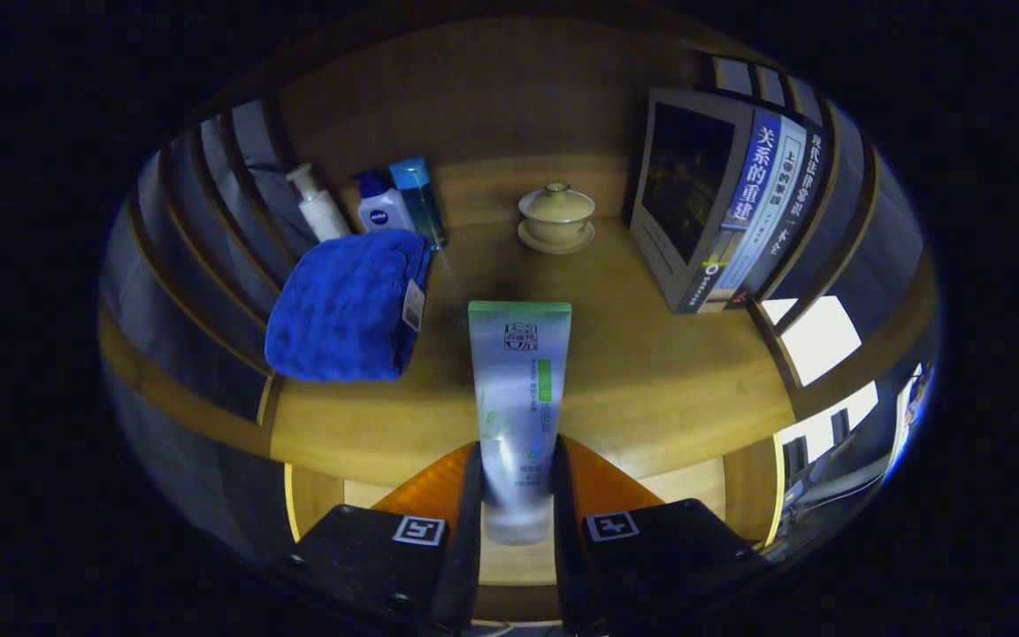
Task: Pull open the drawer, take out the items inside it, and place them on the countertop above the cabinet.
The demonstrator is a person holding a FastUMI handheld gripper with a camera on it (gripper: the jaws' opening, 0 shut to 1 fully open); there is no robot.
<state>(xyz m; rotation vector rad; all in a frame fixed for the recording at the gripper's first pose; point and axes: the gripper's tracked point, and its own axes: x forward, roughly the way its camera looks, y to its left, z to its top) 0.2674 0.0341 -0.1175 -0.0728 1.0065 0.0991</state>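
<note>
A white and green squeeze tube (518, 389) sits between my two fingers, with my gripper (517, 460) shut on its lower part. The tube points forward, its flat green end over the wooden countertop (651, 372). Below the countertop's front edge the open drawer (509, 566) shows pale wood beneath the tube and fingers. A folded blue towel (346, 305) lies on the countertop, left of the tube's far end.
At the back left stand a white pump bottle (319, 205), a white bottle with a blue cap (383, 205) and a blue bottle (419, 199). A lidded tea bowl on a saucer (555, 217) sits at the back centre. Books (722, 203) stand at the right.
</note>
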